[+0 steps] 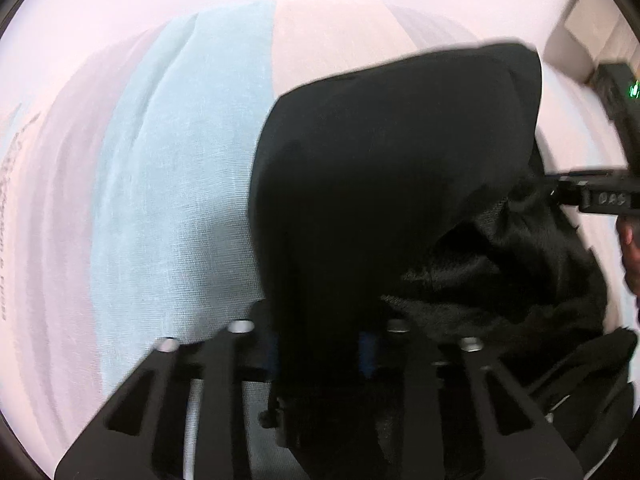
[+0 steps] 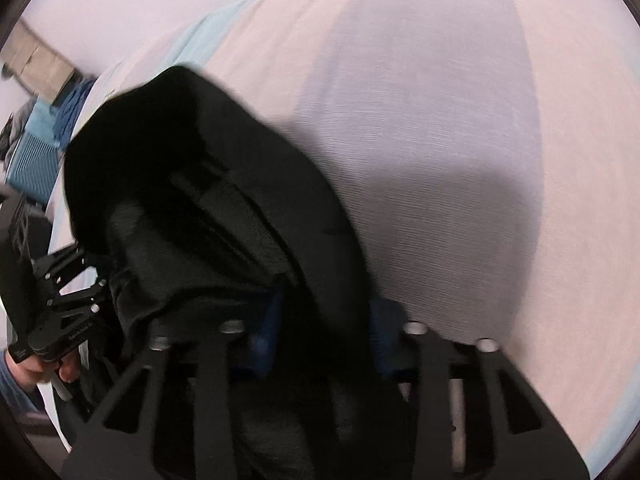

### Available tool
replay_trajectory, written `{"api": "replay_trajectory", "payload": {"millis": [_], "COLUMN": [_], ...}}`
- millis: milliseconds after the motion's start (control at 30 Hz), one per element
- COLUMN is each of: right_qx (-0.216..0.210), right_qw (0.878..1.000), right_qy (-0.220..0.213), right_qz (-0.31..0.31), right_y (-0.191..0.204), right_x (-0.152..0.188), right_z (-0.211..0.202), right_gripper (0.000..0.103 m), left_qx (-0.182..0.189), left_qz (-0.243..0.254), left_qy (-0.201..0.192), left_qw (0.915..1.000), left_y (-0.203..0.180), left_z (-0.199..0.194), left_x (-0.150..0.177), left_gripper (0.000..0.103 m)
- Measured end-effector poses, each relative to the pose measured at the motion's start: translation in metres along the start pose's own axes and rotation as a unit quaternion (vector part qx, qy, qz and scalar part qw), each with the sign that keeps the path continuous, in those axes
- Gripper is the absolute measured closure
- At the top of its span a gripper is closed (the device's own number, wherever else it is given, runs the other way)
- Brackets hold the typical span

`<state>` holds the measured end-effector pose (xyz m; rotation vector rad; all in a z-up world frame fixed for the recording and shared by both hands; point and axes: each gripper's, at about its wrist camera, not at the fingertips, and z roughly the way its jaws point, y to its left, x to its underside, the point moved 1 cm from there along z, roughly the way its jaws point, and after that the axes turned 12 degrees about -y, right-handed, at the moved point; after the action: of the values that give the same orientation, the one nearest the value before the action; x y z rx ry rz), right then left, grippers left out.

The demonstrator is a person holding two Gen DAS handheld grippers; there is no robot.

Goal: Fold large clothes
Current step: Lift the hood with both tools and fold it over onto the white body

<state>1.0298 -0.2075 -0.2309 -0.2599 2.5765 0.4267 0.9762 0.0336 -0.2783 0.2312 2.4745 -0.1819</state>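
A large black garment (image 1: 380,184) hangs bunched between both grippers, lifted above a bed sheet with pale pink and light blue stripes (image 1: 168,168). My left gripper (image 1: 322,350) is shut on a fold of the black garment; the cloth covers its blue-padded fingertips. My right gripper (image 2: 324,334) is shut on another part of the same garment (image 2: 224,200). In the left wrist view the right gripper (image 1: 560,190) pinches the garment's right edge. In the right wrist view the left gripper (image 2: 86,292) shows at the left, held by a hand.
The striped sheet (image 2: 440,120) spreads wide under the garment, with the garment's shadow on it. A blue slatted basket (image 2: 34,160) and a cardboard box (image 2: 40,62) stand at the far left of the right wrist view. A beige box (image 1: 588,36) sits at the far right of the left wrist view.
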Motion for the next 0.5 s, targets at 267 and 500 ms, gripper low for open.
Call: {"api": "replay_trajectory", "payload": {"millis": [267,500], "right_qx": [0.047,0.114], "right_qw": [0.997,0.986], "right_qy": [-0.043,-0.110], "right_qz": [-0.033,-0.058], "right_y": [0.026,0.052], "right_x": [0.012,0.039], "right_z": [-0.032,-0.087], "right_gripper": [0.098,0.100], "left_qx": [0.013,0.002], "left_qz": [-0.006,0.014], "left_qy": [-0.047,-0.079], "left_qw": [0.9988,0.9967], "left_y": [-0.002,-0.016], "left_z": [-0.039,-0.088], "left_x": [0.002,0.003], "left_gripper": [0.098,0.098]}}
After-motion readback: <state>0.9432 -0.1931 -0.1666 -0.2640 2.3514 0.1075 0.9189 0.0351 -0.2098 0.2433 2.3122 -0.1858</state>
